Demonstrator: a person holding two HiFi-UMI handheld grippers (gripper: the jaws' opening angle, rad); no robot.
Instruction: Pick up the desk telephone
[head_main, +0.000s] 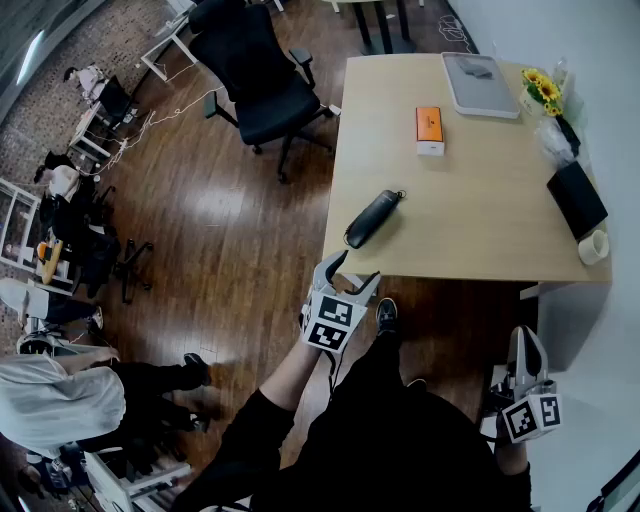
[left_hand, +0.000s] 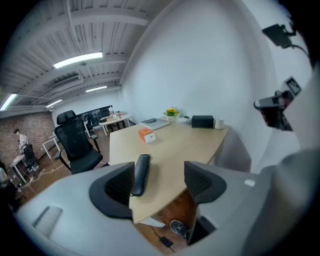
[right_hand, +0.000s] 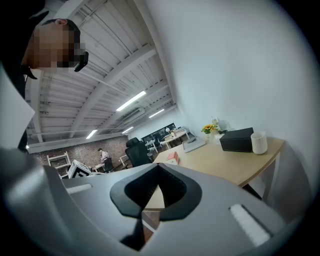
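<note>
Head view: high above, facing steeply down onto the pale wooden desk (head_main: 470, 190) and the dark plank floor (head_main: 230, 220). Left gripper view: low, just off the desk's near edge, looking level across it and closest to the black oblong telephone handset (left_hand: 140, 174). Right gripper view: off the desk's wall-side corner, tilted up toward the ribbed white ceiling (right_hand: 115, 85). All three share the desktop, including the small orange box (head_main: 430, 131).

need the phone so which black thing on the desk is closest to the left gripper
The long handset at the near edge, just ahead of the left gripper; the black box sits far right.
</note>
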